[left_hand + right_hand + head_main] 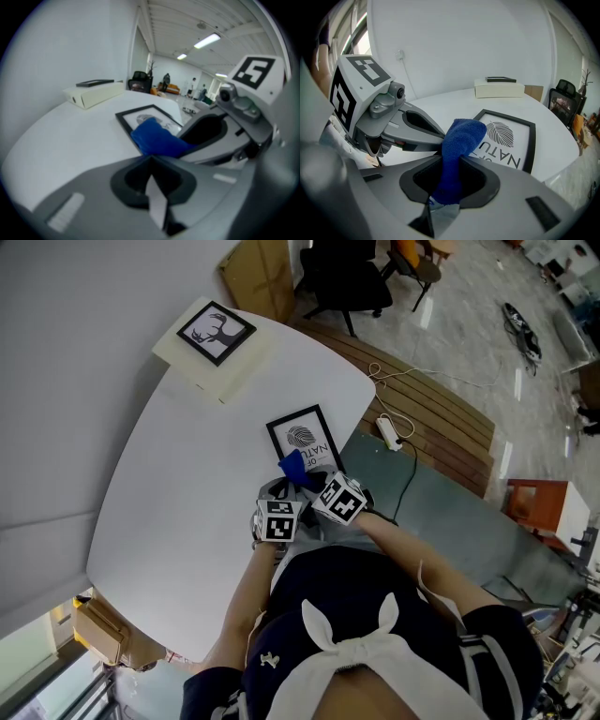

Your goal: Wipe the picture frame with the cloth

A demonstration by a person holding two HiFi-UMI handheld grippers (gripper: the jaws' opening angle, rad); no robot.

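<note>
Cloth tight between right tongs

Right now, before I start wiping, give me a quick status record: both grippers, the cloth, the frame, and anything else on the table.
right gripper: shut on cloth
left gripper: shut, empty, close beside the right one
picture frame: flat on table, near its edge, leaf print
cloth: blue, sticks out of the jaws over the frame's near corner; contact unclear
other: second frame on a white box, far side
</note>
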